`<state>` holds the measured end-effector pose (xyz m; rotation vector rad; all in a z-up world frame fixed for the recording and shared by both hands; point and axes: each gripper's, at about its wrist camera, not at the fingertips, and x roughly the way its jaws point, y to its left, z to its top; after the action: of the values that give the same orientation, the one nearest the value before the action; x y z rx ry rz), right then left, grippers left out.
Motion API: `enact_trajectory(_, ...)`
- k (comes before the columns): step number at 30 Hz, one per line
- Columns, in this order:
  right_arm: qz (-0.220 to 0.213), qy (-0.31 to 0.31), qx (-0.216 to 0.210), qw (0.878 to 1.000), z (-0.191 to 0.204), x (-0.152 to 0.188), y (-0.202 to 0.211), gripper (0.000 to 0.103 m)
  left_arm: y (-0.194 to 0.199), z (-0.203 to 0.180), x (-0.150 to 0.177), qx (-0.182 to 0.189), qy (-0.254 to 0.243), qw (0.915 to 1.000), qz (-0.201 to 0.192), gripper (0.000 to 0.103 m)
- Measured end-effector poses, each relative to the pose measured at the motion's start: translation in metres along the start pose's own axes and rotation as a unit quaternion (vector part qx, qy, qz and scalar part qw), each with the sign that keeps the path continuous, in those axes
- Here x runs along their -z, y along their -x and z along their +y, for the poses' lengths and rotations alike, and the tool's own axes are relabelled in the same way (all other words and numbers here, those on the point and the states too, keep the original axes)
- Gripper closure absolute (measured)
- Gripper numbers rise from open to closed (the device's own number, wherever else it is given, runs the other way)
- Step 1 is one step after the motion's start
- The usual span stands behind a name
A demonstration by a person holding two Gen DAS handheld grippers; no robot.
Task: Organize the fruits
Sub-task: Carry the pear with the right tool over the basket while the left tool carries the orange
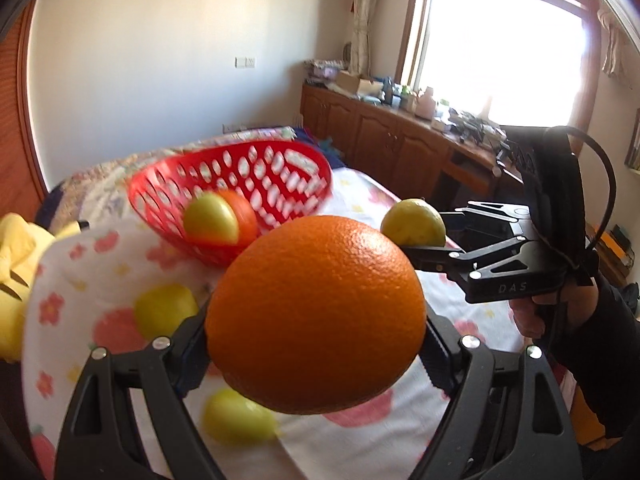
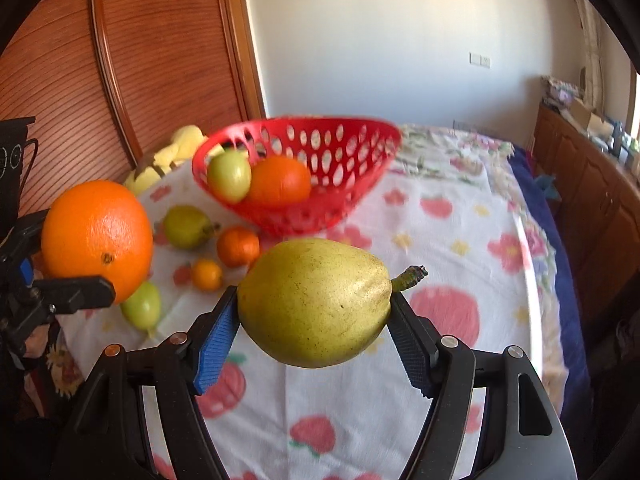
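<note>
We carried both loads toward the red basket (image 2: 296,176): left tongs (image 1: 316,344) clamped the orange (image 1: 316,316), right tongs (image 2: 314,320) the pear (image 2: 316,300). Next: lower each inside, then release.

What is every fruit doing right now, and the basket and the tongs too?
Left tongs: shut on the big orange.
Big orange: held up off the cloth.
Right tongs: shut on the pear.
Pear: held up, stem pointing right.
Red basket: tilted on the cloth, holding a green fruit and an orange fruit.
Two small oranges: loose on the cloth.
Two green fruits: loose on the cloth.
</note>
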<state>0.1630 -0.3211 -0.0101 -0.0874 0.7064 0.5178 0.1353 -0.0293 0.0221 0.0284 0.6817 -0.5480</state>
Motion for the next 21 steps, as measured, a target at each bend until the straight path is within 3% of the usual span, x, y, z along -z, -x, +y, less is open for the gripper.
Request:
enact_trajectory(11,-0.024,0.035,-0.007,0.999,0.003,-0.075,-0.029,0.029,0.009,0.049,-0.066,-0.039,-0.002,0.9984,-0.040,0.018)
enact_trajectory(21,-0.007,0.068,0.000,0.998,-0.006,-0.121,-0.089,0.029,-0.034,0.092,-0.108,-0.055,0.004,0.9978,-0.038,0.018)
